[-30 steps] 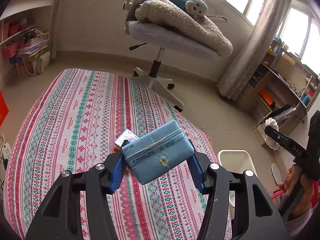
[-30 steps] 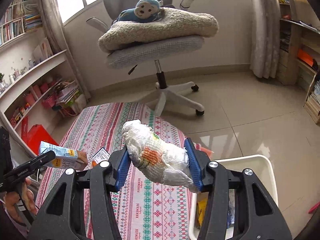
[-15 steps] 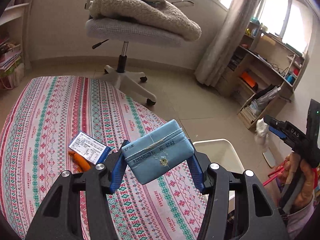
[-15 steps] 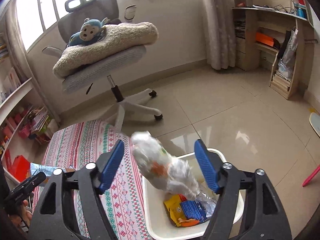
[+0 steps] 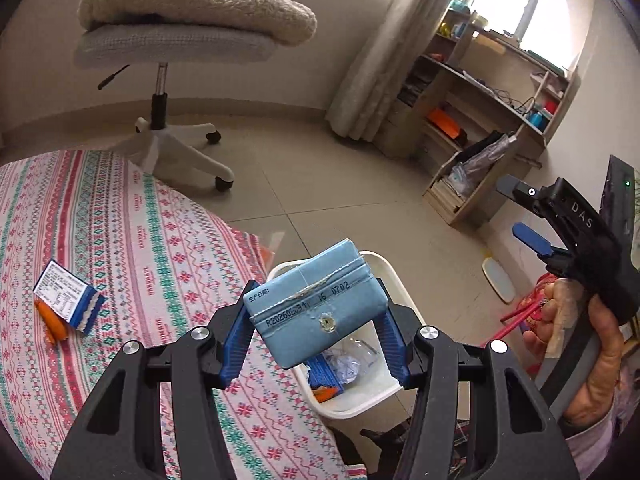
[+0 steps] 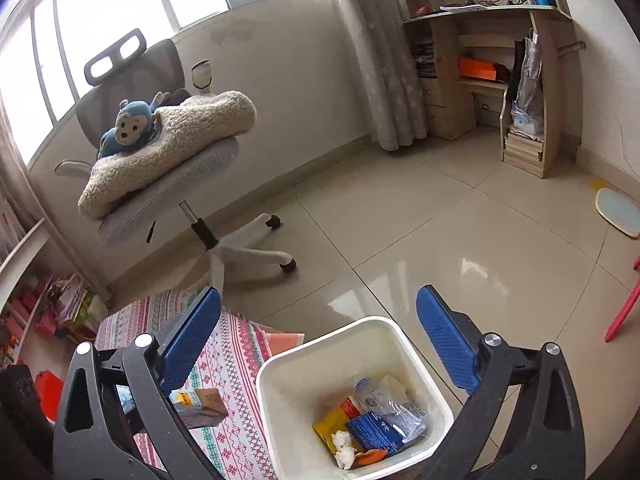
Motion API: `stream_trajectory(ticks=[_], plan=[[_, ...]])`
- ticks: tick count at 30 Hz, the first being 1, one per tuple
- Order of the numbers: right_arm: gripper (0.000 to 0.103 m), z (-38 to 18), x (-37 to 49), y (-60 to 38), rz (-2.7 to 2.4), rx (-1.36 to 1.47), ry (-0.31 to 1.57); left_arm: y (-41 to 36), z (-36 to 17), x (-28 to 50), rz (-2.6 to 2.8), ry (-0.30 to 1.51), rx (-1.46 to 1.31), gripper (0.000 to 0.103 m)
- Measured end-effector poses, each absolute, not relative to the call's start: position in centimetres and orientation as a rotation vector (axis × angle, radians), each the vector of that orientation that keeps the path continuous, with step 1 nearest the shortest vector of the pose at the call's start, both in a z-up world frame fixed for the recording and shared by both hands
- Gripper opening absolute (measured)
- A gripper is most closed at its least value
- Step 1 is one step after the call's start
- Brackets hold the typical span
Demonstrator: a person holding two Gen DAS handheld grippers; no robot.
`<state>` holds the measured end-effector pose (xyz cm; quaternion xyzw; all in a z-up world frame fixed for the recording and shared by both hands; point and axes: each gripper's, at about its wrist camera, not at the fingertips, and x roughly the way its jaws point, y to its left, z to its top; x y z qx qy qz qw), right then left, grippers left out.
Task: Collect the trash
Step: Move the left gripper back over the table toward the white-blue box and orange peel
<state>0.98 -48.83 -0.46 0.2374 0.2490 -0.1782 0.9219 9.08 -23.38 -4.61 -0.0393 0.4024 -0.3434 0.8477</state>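
Both my hands have swung right toward the white bin [image 6: 408, 344]; my right gripper [image 6: 318, 338] has just been opening and now stands wide and empty above it, the wrapped bundle gone. My left gripper [image 5: 316, 338] clamps the blue carton [image 5: 312, 312] over the bin's near-left rim; next, release it inside.

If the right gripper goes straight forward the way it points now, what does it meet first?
Probably the white trash bin: the right gripper, jaws just opened and empty, aims down toward its far rim, though depth is unclear and it might pass over.
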Motion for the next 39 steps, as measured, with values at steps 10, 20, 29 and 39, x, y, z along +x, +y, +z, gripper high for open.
stream_trajectory(ticks=[10, 20, 29, 39], plan=[[0.095, -0.4, -0.8, -52.3, -0.419, 0.594, 0.465, -30.1, -5.1, 8.8, -0.845, 0.942, -0.062, 0.058], [0.095, -0.2, 0.6, -50.0, -0.427, 0.491, 0.493, -28.1, -4.5, 9.4, -0.712, 0.869, 0.02, 0.07], [0.096, -0.7, 4.1, -44.3, -0.35, 0.342, 0.582, -21.7, -5.7, 12.5, -0.383, 0.841, 0.073, 0.084], [0.096, -1.7, 7.8, -38.3, -0.198, 0.292, 0.693, -8.8, -13.2, 18.1, -0.067, 1.072, -0.058, 0.085]])
